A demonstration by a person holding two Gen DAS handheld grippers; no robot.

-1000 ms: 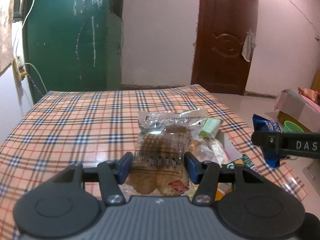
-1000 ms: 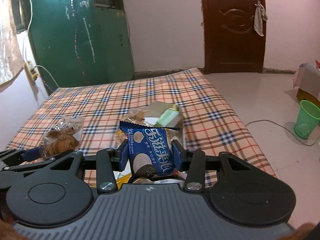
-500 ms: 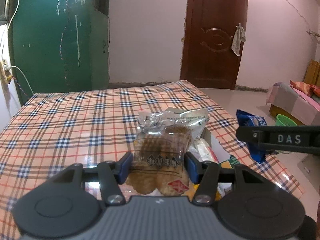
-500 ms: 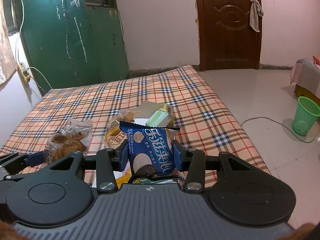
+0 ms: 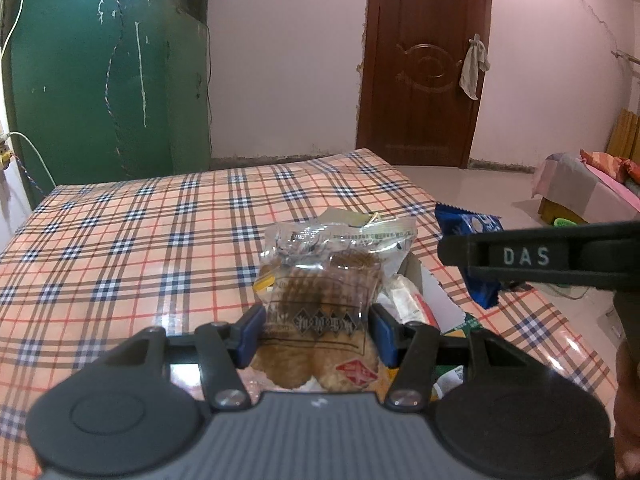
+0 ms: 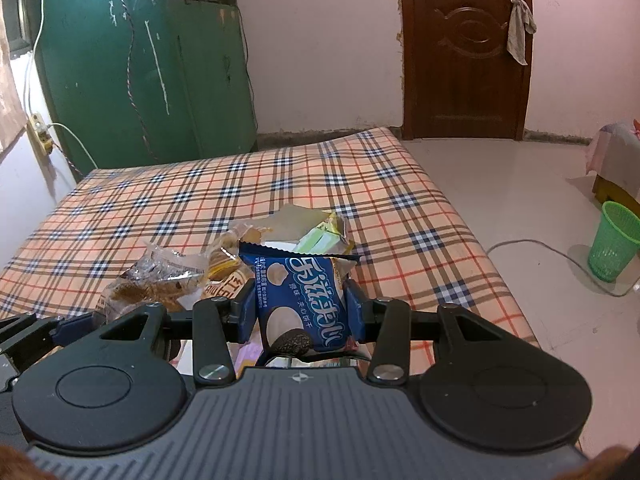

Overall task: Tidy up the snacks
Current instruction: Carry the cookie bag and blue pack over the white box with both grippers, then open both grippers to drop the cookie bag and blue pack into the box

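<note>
My left gripper (image 5: 316, 330) is shut on a clear packet of brown biscuits (image 5: 324, 300), held upright above the plaid table (image 5: 140, 240). In the right wrist view my right gripper (image 6: 301, 314) is shut on a blue sandwich-biscuit packet (image 6: 302, 300). That blue packet (image 5: 472, 240) also shows at the right of the left wrist view, behind the other gripper's black arm (image 5: 540, 258). The clear packet (image 6: 156, 280) appears at the left of the right wrist view. Below both lies an open box of snacks (image 6: 304, 236) holding several wrapped packets.
The plaid cloth runs to a right edge (image 6: 460, 216) with bare floor beyond. A green basket (image 6: 614, 246) and a cable (image 6: 528, 244) are on the floor. A brown door (image 6: 464, 48), green wall panel (image 6: 120, 72) and a covered bed (image 5: 592, 188) stand behind.
Both grippers have drifted toward the snack box with their packets still held; the box and far wall have shifted leftward and closer in both views. The two packets now sit nearer each other.
</note>
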